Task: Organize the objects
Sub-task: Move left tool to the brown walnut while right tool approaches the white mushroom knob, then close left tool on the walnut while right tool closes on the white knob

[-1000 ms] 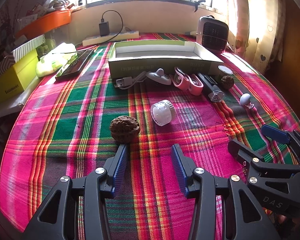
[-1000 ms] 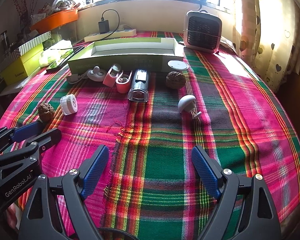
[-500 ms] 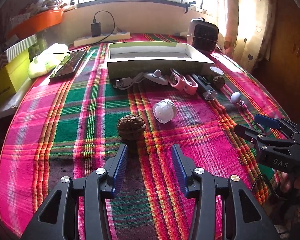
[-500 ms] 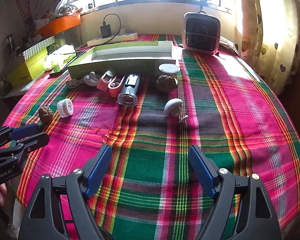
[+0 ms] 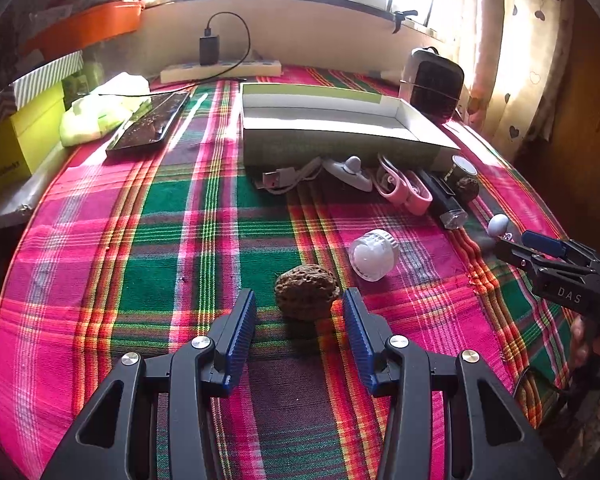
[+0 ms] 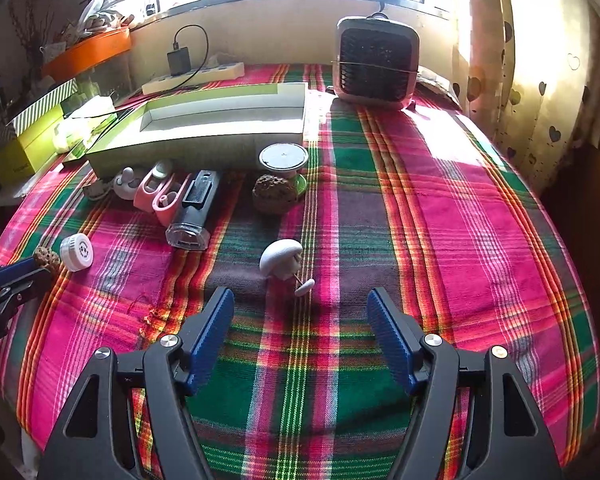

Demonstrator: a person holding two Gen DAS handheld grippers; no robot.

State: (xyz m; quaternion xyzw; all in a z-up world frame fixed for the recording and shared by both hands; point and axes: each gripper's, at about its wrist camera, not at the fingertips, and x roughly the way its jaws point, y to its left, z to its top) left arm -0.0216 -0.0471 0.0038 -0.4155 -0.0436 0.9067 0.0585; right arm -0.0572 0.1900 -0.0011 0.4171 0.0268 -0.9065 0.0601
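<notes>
We see the plaid-covered tabletop (image 6: 440,208) filling both views, with the long open box (image 6: 204,128) in the upper left of the right wrist frame and a small heater (image 6: 374,64) at upper centre. Along the box's front edge lie a black torch (image 6: 194,210), two pink clips (image 6: 158,194) and a brown walnut (image 6: 274,194). Our left hand-held gripper (image 5: 298,320) is spread wide, empty, its blue pads either side of a second walnut (image 5: 307,291) at frame centre (not touching it). Our right hand-held gripper (image 6: 300,332) gapes wide, empty, just below the small white mushroom-shaped piece (image 6: 280,258).
</notes>
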